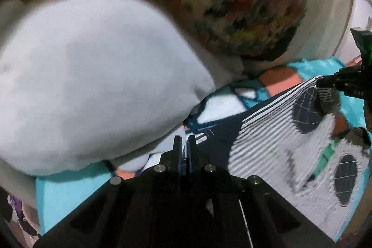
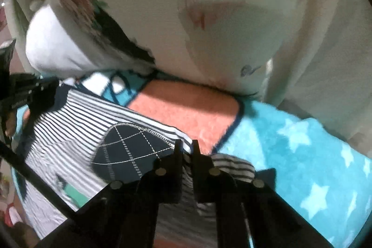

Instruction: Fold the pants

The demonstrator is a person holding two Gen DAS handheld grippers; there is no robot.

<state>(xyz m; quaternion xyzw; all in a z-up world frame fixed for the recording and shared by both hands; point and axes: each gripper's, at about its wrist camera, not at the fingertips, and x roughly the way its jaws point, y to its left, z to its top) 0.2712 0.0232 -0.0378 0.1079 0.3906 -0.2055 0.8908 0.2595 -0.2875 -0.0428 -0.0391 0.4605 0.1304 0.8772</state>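
— Black fingers of the left claw [image 1: 185, 143] are pressed together on a navy edge of the striped pants [image 1: 267, 131], which lie spread on the turquoise blanket [image 1: 69, 192]. Risk?

— Thin bite; lifting could slip it out.

— Right claw [image 2: 186, 150]?

— Pinching bunched striped cloth at the far edge. It may have caught only one layer; the fold beneath is hidden, and the pillows [image 2: 58, 43] are blurred.

Bedroom (home): pillows [image 1: 93, 76], star-patterned blanket [image 2: 302, 155].
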